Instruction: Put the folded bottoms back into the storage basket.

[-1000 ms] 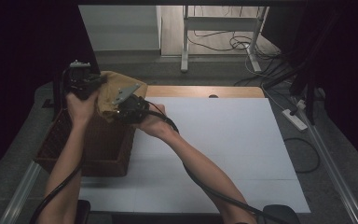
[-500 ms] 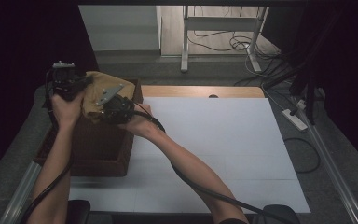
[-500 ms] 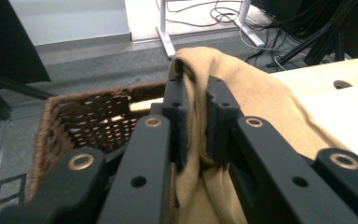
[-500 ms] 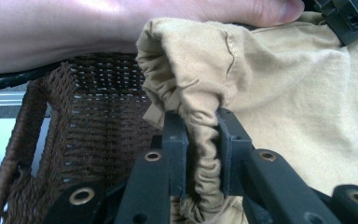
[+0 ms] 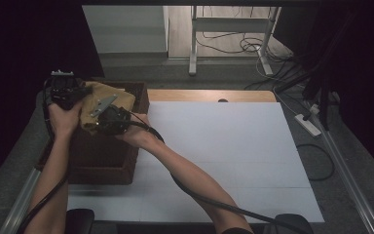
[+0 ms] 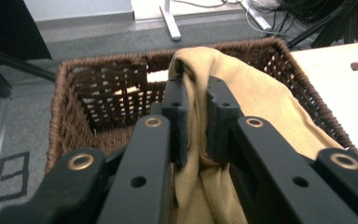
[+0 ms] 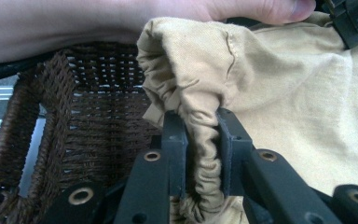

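A tan cloth (image 5: 103,103) hangs bunched over the dark brown wicker basket (image 5: 126,165) at the table's left. My left gripper (image 5: 78,95) is shut on one edge of the cloth (image 6: 200,140), the fabric pinched between its pads. My right gripper (image 5: 108,117) is shut on a gathered fold of the same cloth (image 7: 203,149). In the right gripper view the basket's woven wall (image 7: 88,121) stands right behind the fold, and the other hand (image 7: 121,23) crosses the top. The basket's inside (image 6: 107,98) looks bare where it shows.
A white sheet (image 5: 224,151) covers the table to the right of the basket, with a strip of wood (image 5: 209,95) at its far edge. A power strip (image 5: 308,124) and cables lie on the floor at the right. Desk legs (image 5: 193,44) stand beyond.
Both hands have carried the cloth leftward and slightly down, from the basket's right side to above its far left part. Both grips have stayed closed.
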`<state>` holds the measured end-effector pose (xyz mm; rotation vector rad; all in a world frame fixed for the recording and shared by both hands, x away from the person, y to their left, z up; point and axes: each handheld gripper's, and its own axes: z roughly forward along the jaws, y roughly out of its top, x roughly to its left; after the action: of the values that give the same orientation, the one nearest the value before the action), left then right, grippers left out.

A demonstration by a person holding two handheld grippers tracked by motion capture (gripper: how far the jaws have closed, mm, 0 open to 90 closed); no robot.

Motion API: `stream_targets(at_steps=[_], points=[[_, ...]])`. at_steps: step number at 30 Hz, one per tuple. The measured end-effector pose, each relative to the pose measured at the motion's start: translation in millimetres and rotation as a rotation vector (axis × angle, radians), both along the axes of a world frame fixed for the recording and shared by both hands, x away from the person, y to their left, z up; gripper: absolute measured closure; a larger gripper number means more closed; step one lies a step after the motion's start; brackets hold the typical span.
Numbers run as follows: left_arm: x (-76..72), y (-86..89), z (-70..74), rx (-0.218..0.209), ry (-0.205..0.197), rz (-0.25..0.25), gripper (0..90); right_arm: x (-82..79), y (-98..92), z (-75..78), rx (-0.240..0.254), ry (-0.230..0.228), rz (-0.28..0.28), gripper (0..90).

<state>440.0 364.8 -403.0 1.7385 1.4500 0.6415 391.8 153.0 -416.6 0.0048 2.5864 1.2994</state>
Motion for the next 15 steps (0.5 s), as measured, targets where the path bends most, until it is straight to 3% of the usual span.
stream_targets(at_steps=[4,15], points=[[3.9,0.3,-10.6,0.005,0.032,-0.007,80.0,1.4,1.3,-8.7,-0.016,0.013,-0.003,76.1],[15.6,-12.5,-30.0,0.083,0.102,-0.033,79.0,2.4,4.5,-32.7,-0.070,0.028,-0.021,75.4]])
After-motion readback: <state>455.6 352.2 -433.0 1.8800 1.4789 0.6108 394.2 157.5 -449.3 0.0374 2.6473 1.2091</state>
